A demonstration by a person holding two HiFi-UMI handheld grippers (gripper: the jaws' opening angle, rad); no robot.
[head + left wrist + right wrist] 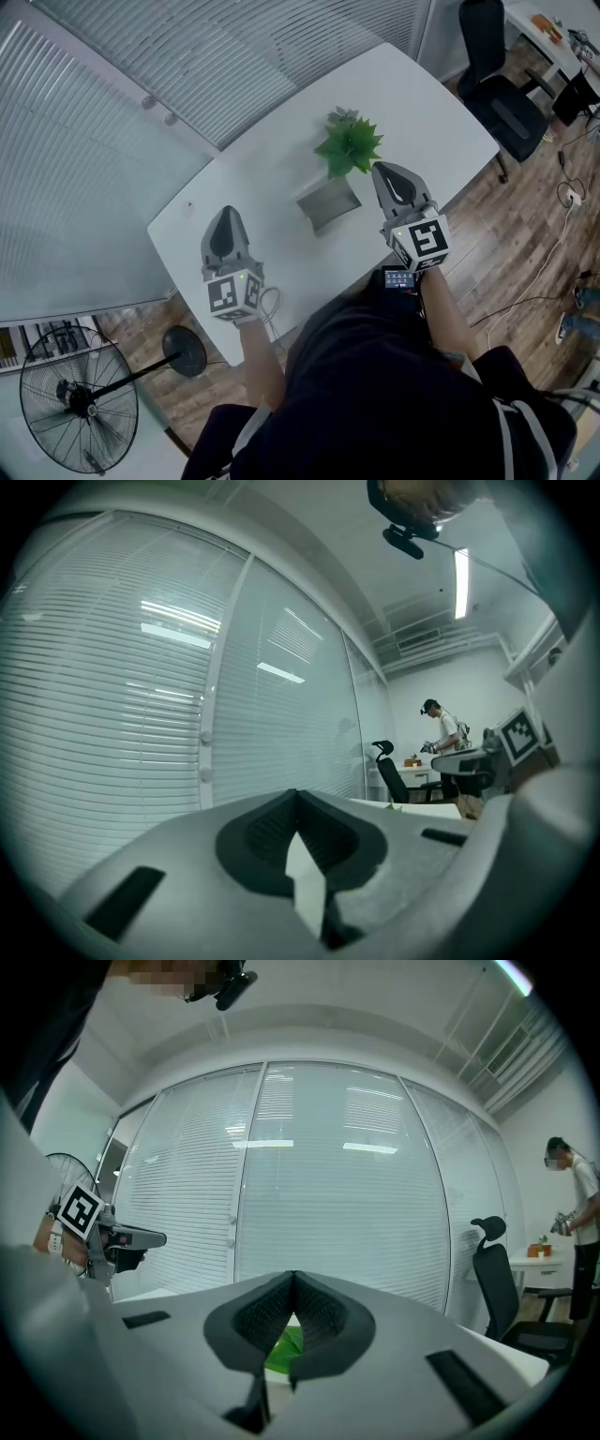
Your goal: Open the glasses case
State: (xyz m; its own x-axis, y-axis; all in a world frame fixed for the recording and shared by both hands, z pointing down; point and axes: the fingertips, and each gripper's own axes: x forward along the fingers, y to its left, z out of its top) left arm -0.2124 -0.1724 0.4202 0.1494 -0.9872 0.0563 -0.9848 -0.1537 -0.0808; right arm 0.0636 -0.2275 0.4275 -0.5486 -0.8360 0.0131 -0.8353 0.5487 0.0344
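Head view: white desk [281, 159] under a wall of closed blinds [112, 141]. On it, a grey glasses case [328, 202], lying just in front of a green plant [349, 142], between the two grippers and nearer the right one. Over the desk's near-left part, the left gripper [227, 212], pointing level, well apart from the case. Just right of case and plant, the right gripper [383, 169], also level; contact with either not to be made out. Standing fan [80, 398] on the wood floor at lower left; black office chair [506, 103] beyond the desk's far end.

Left gripper view: fingers [258, 832] pressed together at the tips, gripping nothing; a sliver of white desk showing through the gap behind the tips. Blinds ahead, the right gripper [473, 758] at the right edge, a person [441, 728] standing far off in the room.

Right gripper view: fingers [323, 1321] closed tip to tip, empty; green plant leaves [284, 1352] low behind them. At the left edge the left gripper [131, 1237]; at the right the office chair [492, 1269] and the person [574, 1208].
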